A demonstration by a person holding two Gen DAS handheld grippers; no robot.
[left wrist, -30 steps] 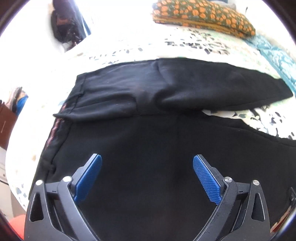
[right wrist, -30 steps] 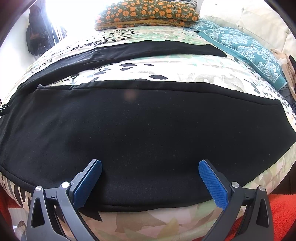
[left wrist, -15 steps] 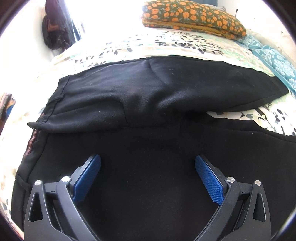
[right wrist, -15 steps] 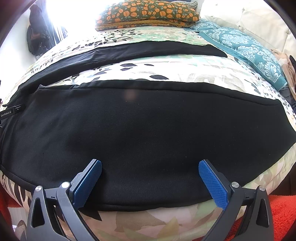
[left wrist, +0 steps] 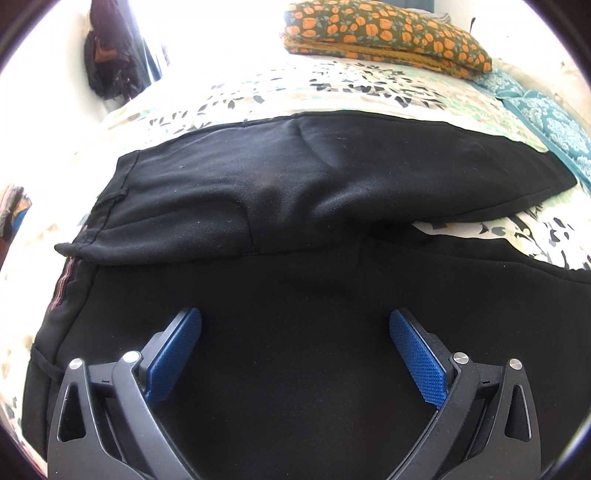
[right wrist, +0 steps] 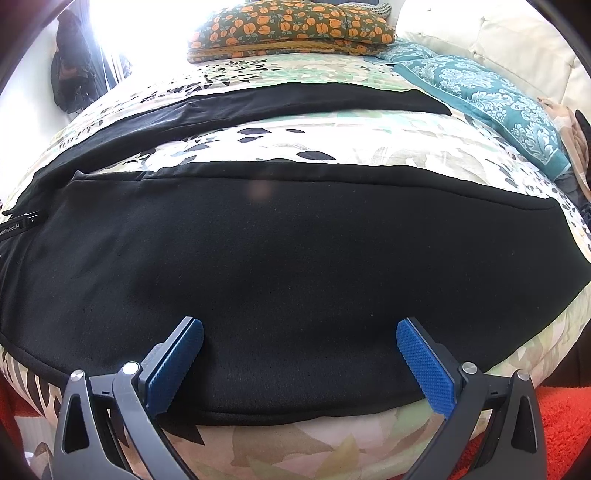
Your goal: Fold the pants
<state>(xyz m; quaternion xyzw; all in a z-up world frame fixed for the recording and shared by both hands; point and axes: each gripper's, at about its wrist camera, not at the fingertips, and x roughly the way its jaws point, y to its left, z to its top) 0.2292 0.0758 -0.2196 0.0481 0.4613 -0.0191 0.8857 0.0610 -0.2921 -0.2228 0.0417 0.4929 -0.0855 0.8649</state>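
Black pants [left wrist: 295, 192] lie spread on a bed with a leaf-print cover [left wrist: 325, 92]. In the left wrist view the waistband is at the left, one side folded over near the crotch, and both legs run to the right. My left gripper [left wrist: 295, 343] is open and empty, just above the near hip area. In the right wrist view the near leg [right wrist: 280, 266] lies across the bed's front edge and the far leg [right wrist: 295, 101] lies behind it. My right gripper [right wrist: 300, 354] is open and empty over the near leg's lower edge.
An orange-flowered pillow [right wrist: 291, 29] and a teal patterned cloth [right wrist: 487, 99] lie at the far side of the bed. A dark bag [left wrist: 110, 62] hangs at the far left. A red rug [right wrist: 565, 435] lies below the bed's front edge.
The left gripper has shifted over the waist area, so the pants' view moved a little. The right gripper has stayed still. Both stay open.
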